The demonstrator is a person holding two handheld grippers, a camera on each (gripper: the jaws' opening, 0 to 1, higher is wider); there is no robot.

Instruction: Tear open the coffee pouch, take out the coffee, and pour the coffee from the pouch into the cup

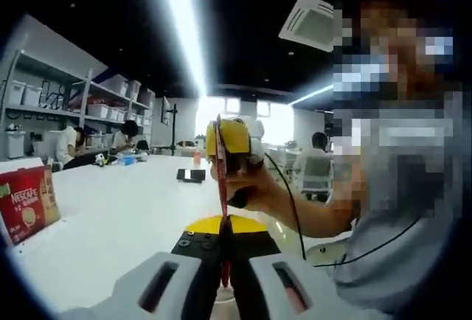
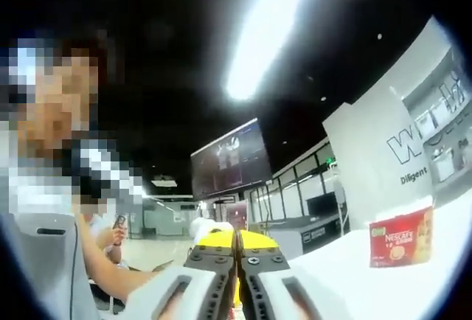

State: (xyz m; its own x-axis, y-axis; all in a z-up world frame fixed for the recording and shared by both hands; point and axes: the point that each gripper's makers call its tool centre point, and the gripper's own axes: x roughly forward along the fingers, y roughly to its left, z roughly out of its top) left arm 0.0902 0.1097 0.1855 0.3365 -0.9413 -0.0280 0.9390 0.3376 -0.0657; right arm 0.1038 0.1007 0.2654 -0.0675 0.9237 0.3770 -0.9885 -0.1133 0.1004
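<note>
My left tongs (image 1: 225, 257) clenched on red pouch (image 1: 220, 169), frame centre; right tongs (image 1: 232, 143) grip its top. Nescafe box (image 1: 28, 202) on bench (image 1: 125, 217), lower left.

pouch (image 1: 220, 180) btwn both grippers, box (image 1: 28, 203) on table (image 1: 118, 224)

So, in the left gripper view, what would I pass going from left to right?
Red Nescafe box → seated person at the shelves → small black object on the table → thin red coffee pouch pinched upright in the claw → person's grey shirt.
</note>
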